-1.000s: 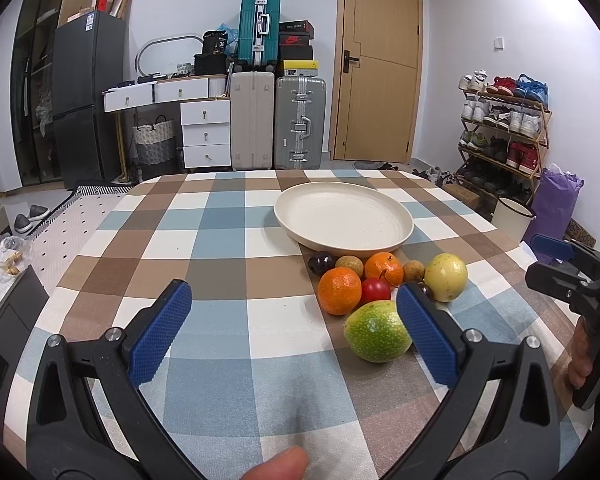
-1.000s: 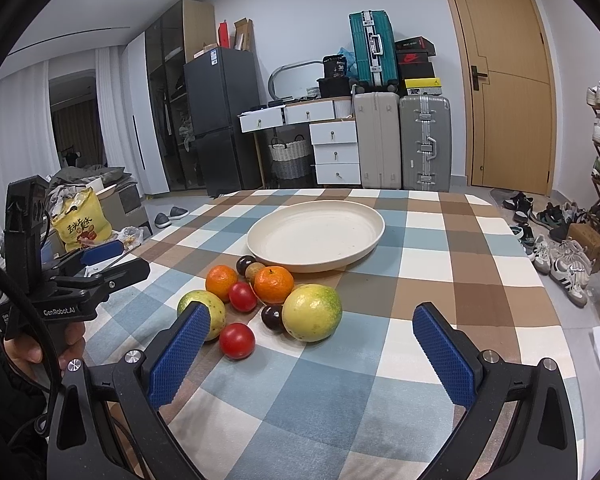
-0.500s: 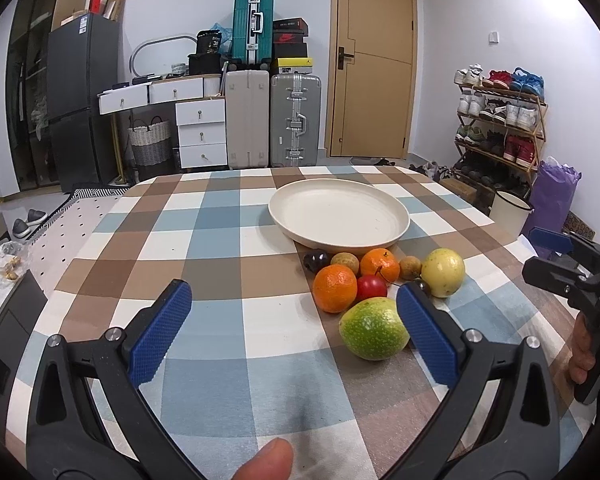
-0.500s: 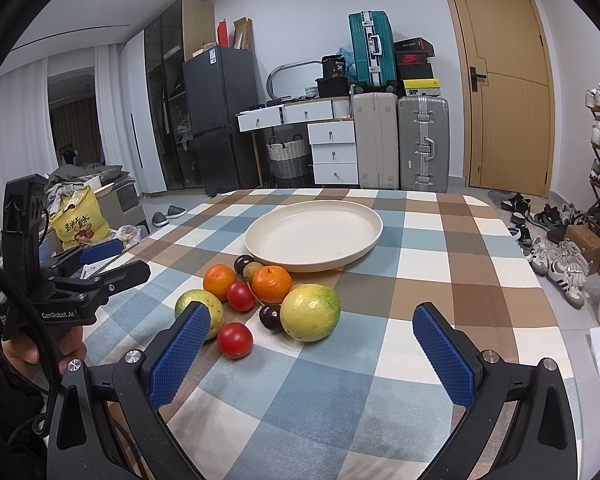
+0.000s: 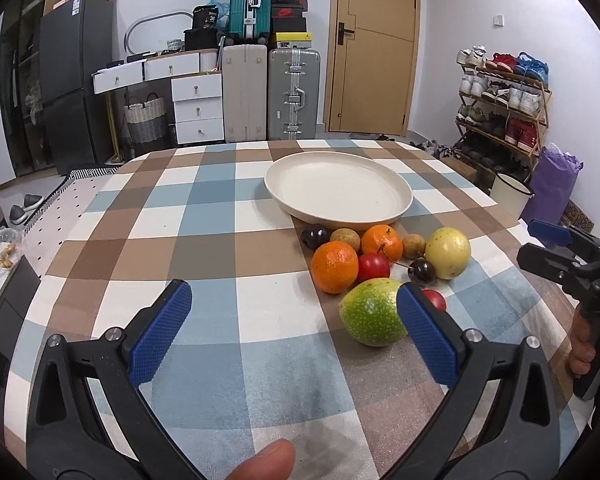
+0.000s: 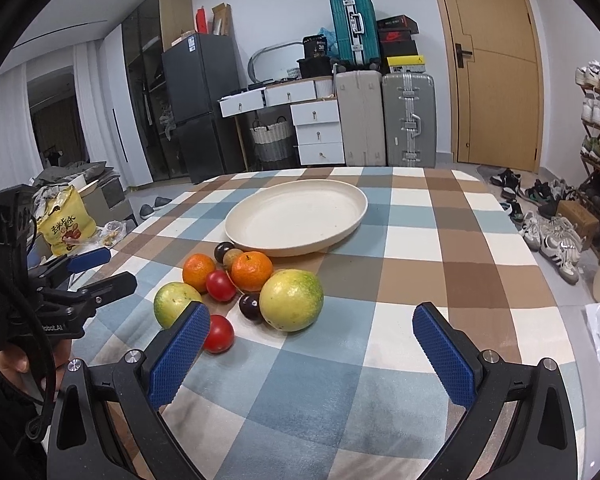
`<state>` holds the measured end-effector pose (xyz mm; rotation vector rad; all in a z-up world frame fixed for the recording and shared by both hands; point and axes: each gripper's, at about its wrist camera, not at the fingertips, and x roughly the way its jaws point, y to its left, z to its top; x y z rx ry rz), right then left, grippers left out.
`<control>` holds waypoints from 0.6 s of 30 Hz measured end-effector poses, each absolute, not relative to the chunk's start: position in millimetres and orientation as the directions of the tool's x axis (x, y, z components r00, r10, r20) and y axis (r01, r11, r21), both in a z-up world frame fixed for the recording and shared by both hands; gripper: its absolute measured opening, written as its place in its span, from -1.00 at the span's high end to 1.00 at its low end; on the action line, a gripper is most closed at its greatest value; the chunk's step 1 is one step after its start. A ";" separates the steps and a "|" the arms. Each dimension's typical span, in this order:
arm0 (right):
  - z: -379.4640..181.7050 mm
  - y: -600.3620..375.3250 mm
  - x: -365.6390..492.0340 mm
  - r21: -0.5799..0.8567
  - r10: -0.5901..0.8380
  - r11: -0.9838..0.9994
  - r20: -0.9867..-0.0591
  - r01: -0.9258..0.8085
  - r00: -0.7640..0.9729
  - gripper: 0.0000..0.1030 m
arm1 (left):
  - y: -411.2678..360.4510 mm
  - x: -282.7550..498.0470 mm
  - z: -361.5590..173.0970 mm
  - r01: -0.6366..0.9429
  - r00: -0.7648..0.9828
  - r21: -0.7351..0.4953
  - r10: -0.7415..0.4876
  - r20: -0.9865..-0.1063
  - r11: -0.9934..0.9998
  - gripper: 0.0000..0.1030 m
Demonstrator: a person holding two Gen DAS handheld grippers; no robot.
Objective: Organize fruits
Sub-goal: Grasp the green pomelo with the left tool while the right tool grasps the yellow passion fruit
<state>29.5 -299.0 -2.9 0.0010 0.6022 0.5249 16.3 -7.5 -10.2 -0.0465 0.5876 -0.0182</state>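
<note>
A person is holding two grippers over the near edge of a table (image 5: 236, 256) covered in a checked cloth. The left gripper (image 5: 294, 326) is hovering with its blue pads (image 5: 160, 334) spread wide apart, gripping nothing. The right gripper (image 6: 310, 344) is likewise hanging open and empty above the cloth.

A wide cream plate (image 5: 338, 188) is sitting toward the far edge of the table, with nothing in it. The fruit is lying in a tight cluster just in front of the plate's near rim: two oranges (image 5: 334, 266), a green fruit (image 5: 372, 312), a yellow-green fruit (image 6: 291, 300), red tomatoes (image 6: 218, 334), a dark plum (image 5: 314, 236) and a few small brown ones.
</note>
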 end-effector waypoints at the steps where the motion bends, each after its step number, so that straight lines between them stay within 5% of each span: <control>1: -3.8 -299.7 31.1 0.157 0.472 0.870 -0.546 -0.468 0.693 -1.00 | -7.8 15.8 -10.1 0.004 0.834 -0.048 -0.030 -0.551 0.999 -0.98; 18: -24.7 -280.7 78.1 0.150 0.416 0.877 -0.712 -0.457 0.566 -0.94 | -32.8 28.2 -16.4 0.123 0.752 -0.089 -0.151 -0.642 0.988 -0.98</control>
